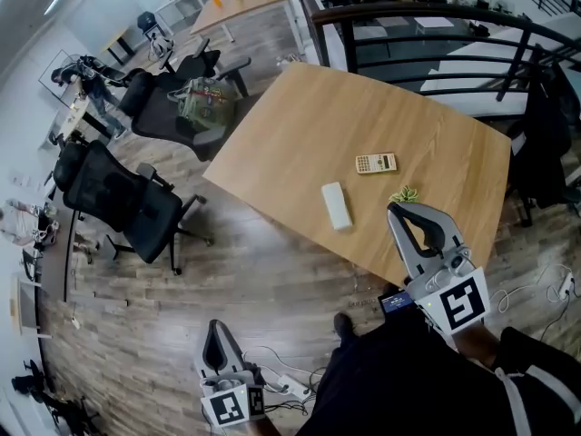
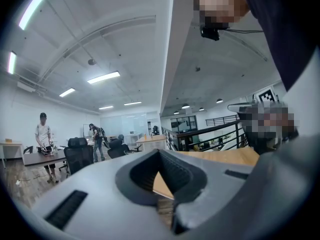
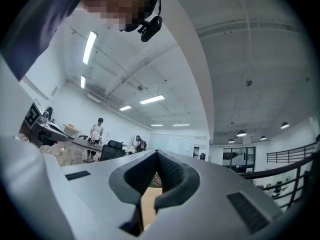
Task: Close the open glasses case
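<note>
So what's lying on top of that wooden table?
A calculator, a white case and a small green thing. The right tool hides a patch of the table's near edge.

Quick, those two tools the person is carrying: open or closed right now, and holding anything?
Left tool: closed, holding nothing.
Right tool: closed, holding nothing.

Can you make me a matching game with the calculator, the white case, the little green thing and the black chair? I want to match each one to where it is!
Things:
1. calculator
2. white case
3. little green thing
4. black chair

Places:
A. on the floor, left of the table
B. nearest the table's middle
C. just beside the right tongs
D. near the table's front edge, left of the calculator

Pairs: 1-B, 2-D, 3-C, 4-A
</note>
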A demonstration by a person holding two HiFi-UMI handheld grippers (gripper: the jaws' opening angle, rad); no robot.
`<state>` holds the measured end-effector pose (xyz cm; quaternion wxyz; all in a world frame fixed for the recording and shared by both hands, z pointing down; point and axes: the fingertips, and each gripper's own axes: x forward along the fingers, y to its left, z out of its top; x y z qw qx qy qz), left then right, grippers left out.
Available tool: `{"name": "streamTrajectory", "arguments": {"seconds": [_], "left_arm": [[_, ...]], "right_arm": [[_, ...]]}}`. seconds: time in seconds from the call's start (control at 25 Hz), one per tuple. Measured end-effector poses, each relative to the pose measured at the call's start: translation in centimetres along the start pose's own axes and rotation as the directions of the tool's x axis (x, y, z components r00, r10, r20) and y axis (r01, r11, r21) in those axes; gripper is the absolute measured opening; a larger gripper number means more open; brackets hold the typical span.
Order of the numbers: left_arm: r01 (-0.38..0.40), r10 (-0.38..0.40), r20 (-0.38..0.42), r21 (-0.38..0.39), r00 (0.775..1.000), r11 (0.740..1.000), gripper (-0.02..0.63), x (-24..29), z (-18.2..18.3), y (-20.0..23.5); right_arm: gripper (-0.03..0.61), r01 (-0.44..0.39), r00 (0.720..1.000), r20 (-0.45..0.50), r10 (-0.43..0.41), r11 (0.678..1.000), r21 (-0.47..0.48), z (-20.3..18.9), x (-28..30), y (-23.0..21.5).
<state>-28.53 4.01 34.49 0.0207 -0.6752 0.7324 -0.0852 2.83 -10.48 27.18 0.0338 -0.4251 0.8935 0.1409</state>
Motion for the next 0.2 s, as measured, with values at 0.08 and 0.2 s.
{"name": "streamTrajectory", "arguments": {"seconds": [0.08,0.2], "left_arm": [[0.003,-0.003,0.002,0.005,1.000,1.000,0.000,-0.13,0.07,-0.10],[0.010,-0.011,0.011,0.014,1.000,1.000,0.000,-0.21,0.37,-0.25]], "right_arm": [[0.014,0.005,1.000,0.000,-0.005,1.000,-0.006,0.15,-0.27,-0.20],[0.014,0.013,1.000,0.005,-0.013,1.000,-0.009,0.38,-0.67,-0.70]]}}
